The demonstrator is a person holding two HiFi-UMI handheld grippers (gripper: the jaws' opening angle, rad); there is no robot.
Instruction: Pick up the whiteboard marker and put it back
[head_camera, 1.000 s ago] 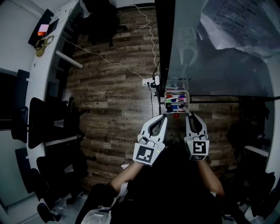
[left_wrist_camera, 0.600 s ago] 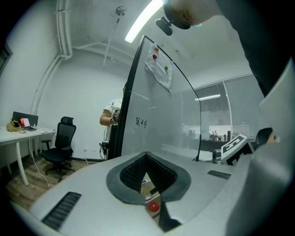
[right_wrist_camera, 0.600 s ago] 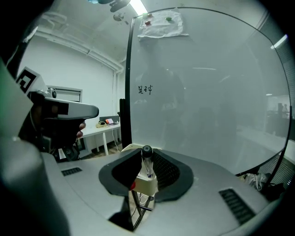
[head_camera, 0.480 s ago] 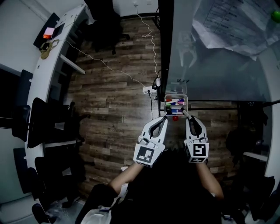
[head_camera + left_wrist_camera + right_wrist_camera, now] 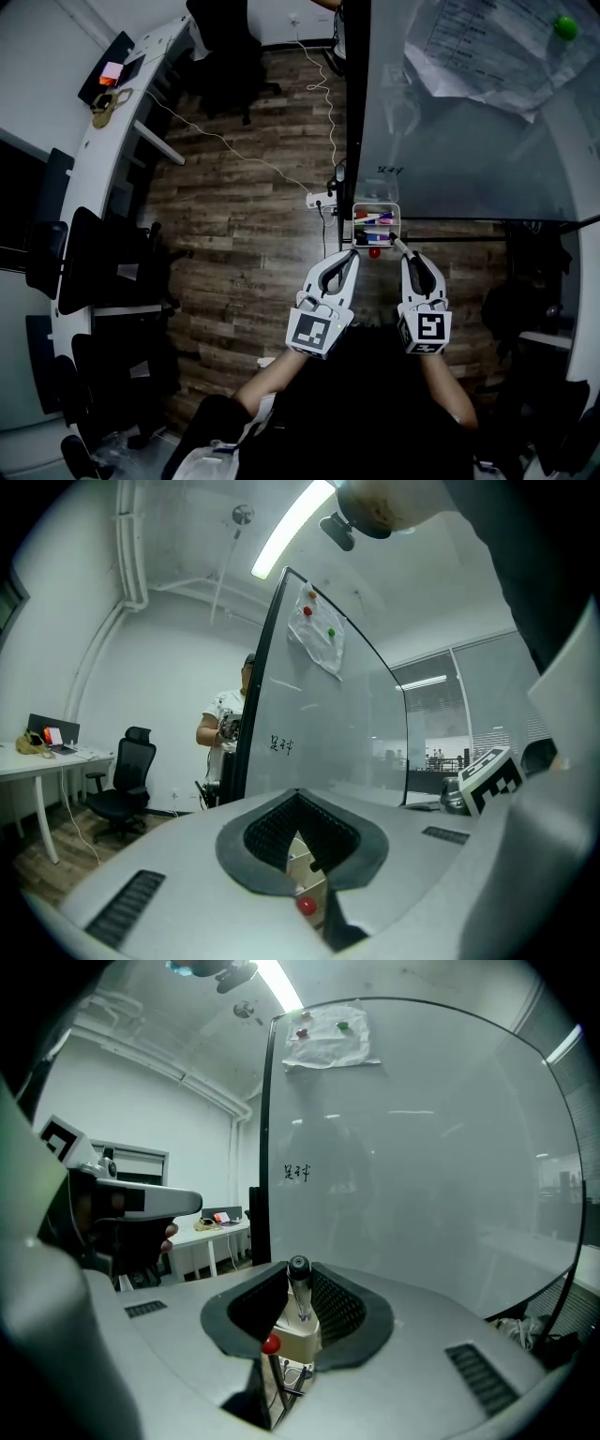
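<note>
1 whiteboard marker (image 5: 299, 1296) stands upright, clamped by the right tool (image 5: 300, 1269).

A dark wood-plank floor (image 5: 244, 225) runs between a long white desk (image 5: 98, 178) on the left and a tall, black-framed glass whiteboard (image 5: 459, 141) on the right. Black office chairs (image 5: 89, 267) crowd the desk, and another chair (image 5: 225, 42) stands at the far end. A white cable (image 5: 220, 141) trails over the floor to a power strip (image 5: 319, 199). Paper sheets (image 5: 492, 47) and a green magnet (image 5: 565, 26) hang high on the board. The walls (image 5: 169, 658) are white, a strip light (image 5: 291, 527) glows overhead, and a person (image 5: 220, 733) stands beyond the board's edge.
</note>
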